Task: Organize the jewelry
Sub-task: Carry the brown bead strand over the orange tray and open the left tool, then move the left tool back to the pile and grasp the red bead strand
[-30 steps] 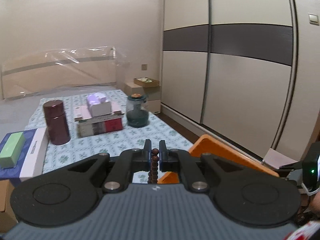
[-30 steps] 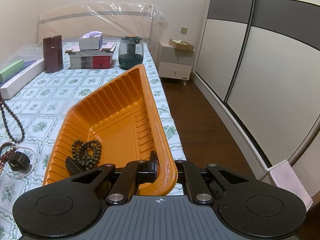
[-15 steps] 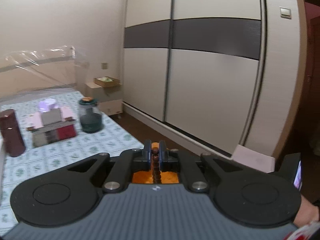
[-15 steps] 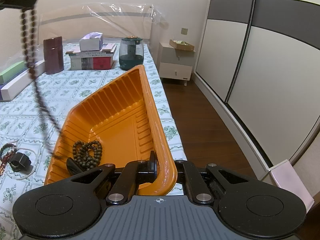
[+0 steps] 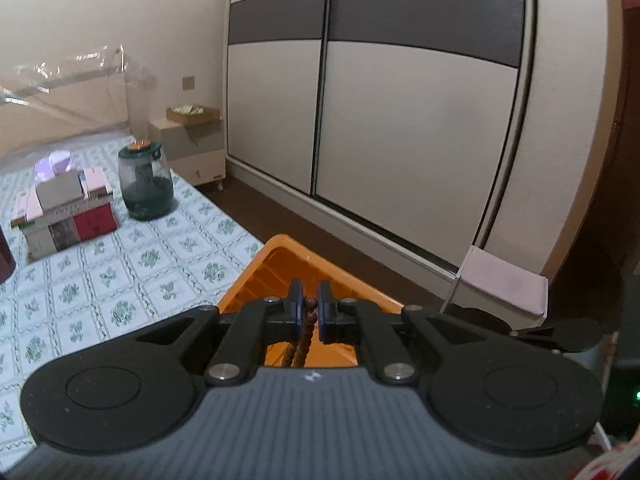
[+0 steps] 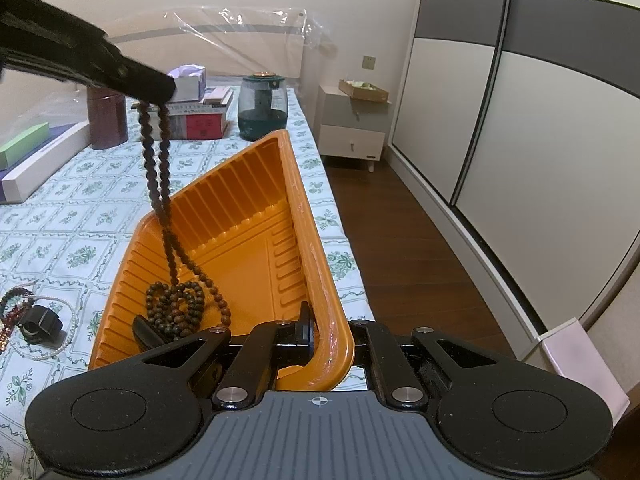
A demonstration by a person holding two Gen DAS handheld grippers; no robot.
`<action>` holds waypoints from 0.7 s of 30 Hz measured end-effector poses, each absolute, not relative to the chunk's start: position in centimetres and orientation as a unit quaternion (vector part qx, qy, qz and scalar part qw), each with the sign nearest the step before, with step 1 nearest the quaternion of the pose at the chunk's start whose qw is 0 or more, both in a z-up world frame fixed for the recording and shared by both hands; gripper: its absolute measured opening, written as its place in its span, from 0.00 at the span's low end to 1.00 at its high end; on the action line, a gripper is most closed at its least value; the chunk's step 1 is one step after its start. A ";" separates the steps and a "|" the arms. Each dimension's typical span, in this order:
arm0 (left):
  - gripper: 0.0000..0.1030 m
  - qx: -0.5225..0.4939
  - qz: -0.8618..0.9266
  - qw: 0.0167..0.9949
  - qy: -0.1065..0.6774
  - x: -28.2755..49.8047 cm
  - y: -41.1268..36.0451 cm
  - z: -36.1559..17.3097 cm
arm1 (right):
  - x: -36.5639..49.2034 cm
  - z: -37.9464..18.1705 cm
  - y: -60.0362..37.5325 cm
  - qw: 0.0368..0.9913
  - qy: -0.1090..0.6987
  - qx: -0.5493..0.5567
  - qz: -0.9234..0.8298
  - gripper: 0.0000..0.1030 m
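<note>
My left gripper is shut on a long string of dark brown beads. In the right wrist view that gripper hangs above the orange tray, and the bead string drops from it into the tray, its lower end lying on the tray floor. A coiled dark bead bracelet lies in the tray's near corner. My right gripper is shut on the tray's near rim. On the bedspread left of the tray lie a pearl string, a red bead piece and a small black box.
At the far end of the bed stand a dark green glass jar, a stack of books with a tissue box, a maroon canister and flat boxes. A nightstand and sliding wardrobe doors flank the wooden floor on the right.
My left gripper swung right and down with the bead string, from beside the tray to above it; the string's lower end now rests inside the tray. The right gripper kept still on the rim.
</note>
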State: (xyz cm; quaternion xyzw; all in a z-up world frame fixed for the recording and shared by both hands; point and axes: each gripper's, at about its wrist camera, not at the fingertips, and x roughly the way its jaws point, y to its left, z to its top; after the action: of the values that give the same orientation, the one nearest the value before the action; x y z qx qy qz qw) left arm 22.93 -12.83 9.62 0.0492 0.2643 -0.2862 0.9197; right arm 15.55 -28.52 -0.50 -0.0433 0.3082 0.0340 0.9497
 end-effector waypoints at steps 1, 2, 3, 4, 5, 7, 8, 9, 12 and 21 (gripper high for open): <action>0.06 0.048 -0.283 0.920 0.268 23.4 -12.8 9.4 | 15.6 -0.5 -28.5 0.950 0.308 -0.043 0.034 0.06; 0.06 0.047 -0.281 0.919 0.271 23.7 -12.8 9.2 | 15.6 -0.5 -28.5 0.950 0.308 -0.043 0.034 0.06; 0.06 0.047 -0.279 0.919 0.274 24.0 -12.8 9.1 | 15.6 -0.5 -28.5 0.950 0.308 -0.043 0.034 0.06; 0.06 0.047 -0.278 0.919 0.276 24.2 -12.8 8.9 | 15.6 -0.5 -28.5 0.950 0.308 -0.043 0.034 0.06; 0.06 0.047 -0.277 0.919 0.278 24.3 -12.8 8.8 | 15.6 -0.5 -28.5 0.950 0.308 -0.043 0.034 0.06; 0.06 0.046 -0.275 0.918 0.281 24.5 -12.7 8.5 | 15.5 -0.5 -28.6 0.950 0.309 -0.042 0.034 0.06; 0.06 0.046 -0.275 0.918 0.283 24.5 -12.7 8.4 | 15.5 -0.5 -28.6 0.950 0.309 -0.042 0.034 0.06; 0.06 0.046 -0.274 0.917 0.285 24.5 -12.6 8.3 | 15.5 -0.5 -28.6 0.949 0.309 -0.043 0.034 0.06; 0.07 0.042 -0.274 0.917 0.287 24.5 -12.5 8.1 | 15.6 -0.6 -28.6 0.949 0.309 -0.043 0.033 0.06; 0.18 0.038 -0.259 0.926 0.274 23.9 -10.9 8.9 | 15.7 -0.6 -28.7 0.949 0.310 -0.041 0.033 0.06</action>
State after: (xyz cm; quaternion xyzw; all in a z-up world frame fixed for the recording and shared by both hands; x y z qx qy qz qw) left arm 23.87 -10.93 8.89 0.0383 0.2737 -0.2587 0.9256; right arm 15.68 -28.68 -0.56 -0.0411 0.3095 0.0326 0.9494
